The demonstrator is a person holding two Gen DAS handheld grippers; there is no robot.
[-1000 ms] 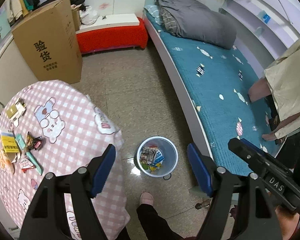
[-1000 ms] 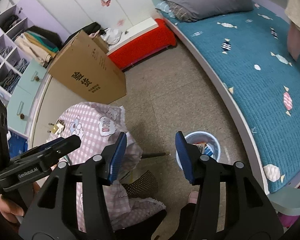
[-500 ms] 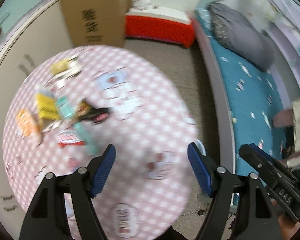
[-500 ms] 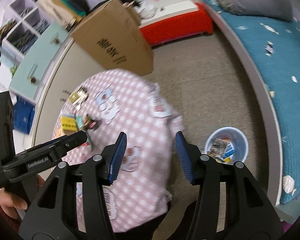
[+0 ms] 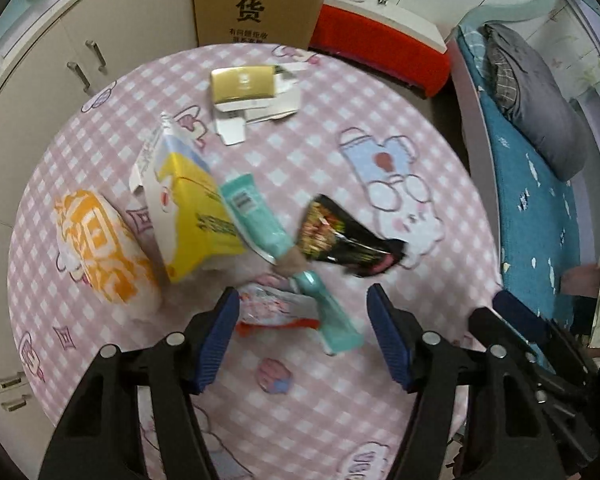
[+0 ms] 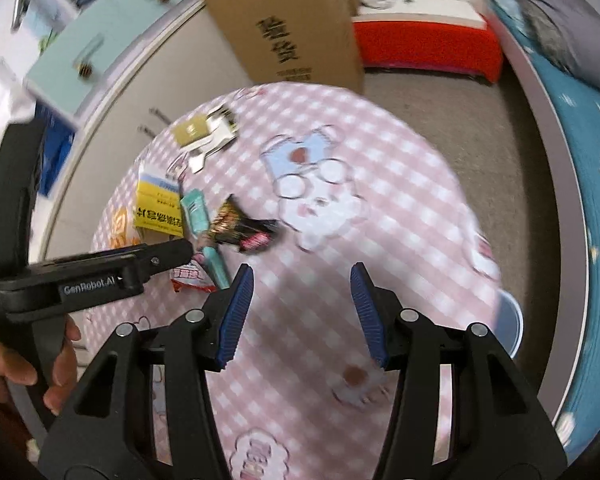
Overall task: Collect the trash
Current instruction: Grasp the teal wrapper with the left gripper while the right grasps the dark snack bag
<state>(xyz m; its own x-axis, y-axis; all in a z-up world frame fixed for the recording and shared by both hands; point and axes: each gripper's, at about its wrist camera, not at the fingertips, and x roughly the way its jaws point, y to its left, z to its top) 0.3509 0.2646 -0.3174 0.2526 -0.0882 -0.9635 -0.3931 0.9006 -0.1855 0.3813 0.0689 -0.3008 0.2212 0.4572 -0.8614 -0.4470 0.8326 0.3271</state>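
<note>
We see the left tongs gaping wide above the round table with its pink checked cloth, holding nothing. Between their blue pads lie a red-and-white wrapper and the lower end of a teal tube. Just beyond sits the rest of the trash, all close together — a black snack packet touching the tube, a second teal tube lying against a yellow carton, and an orange packet at the left. Farther back rests a gold box on opened white packaging.

In the right wrist view we find the right tongs also spread apart and empty, over bare cloth, well to the right of the litter. The pale blue bin peeks out past the table's right edge, on the floor beside the bed. A cardboard box stands behind the table.
</note>
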